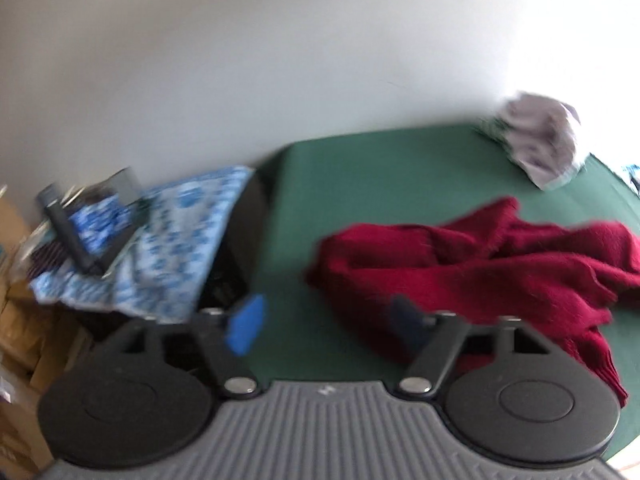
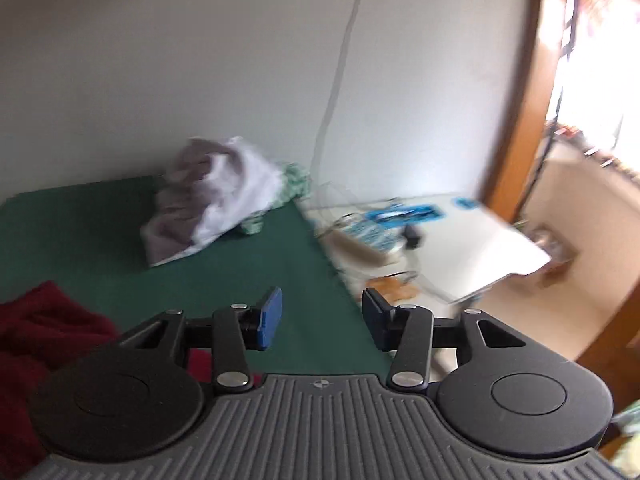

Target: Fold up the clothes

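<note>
A dark red sweater [image 1: 480, 264] lies crumpled and unfolded on the green table [image 1: 360, 184], its bulk running left to right across the near half. The left tongs [image 1: 326, 326] hang just above its near left edge, spread wide and holding nothing; one fingertip shows against the red knit, though blur hides whether it touches. The right tongs [image 2: 322, 318] are also spread and empty, over bare green, with the sweater off to their lower left. By my judgement the left tongs are nearer. Only the right wrist view shows a white side table [image 2: 480, 236] beyond the green one. Both views show a grey and white heap of clothes [image 2: 212, 196] at the far side.
</note>
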